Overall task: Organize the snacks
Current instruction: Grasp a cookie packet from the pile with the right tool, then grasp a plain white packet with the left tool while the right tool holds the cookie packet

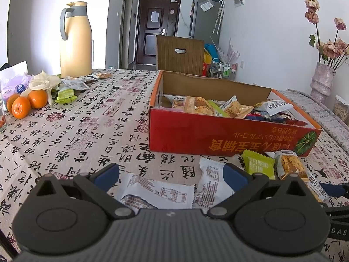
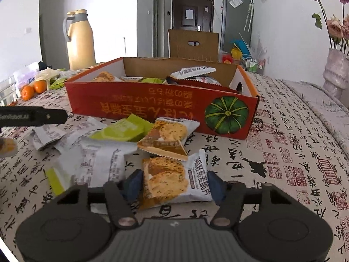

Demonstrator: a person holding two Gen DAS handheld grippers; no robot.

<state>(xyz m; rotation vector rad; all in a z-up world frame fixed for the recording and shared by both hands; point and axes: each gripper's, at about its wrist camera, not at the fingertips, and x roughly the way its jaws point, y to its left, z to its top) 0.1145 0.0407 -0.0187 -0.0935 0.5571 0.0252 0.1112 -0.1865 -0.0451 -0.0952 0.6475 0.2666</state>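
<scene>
Left wrist view: the left gripper [image 1: 171,173] points down at the table [image 1: 76,131] with its jaws wide apart over two white snack packets [image 1: 157,193], gripping nothing. The red box [image 1: 229,135] beyond holds mixed snacks.

Right wrist view: the right gripper [image 2: 174,184] tilts downward, its blue pads pressing both sides of a cracker packet [image 2: 172,181], white with pictured golden crackers, its long axis running away toward the box.
</scene>
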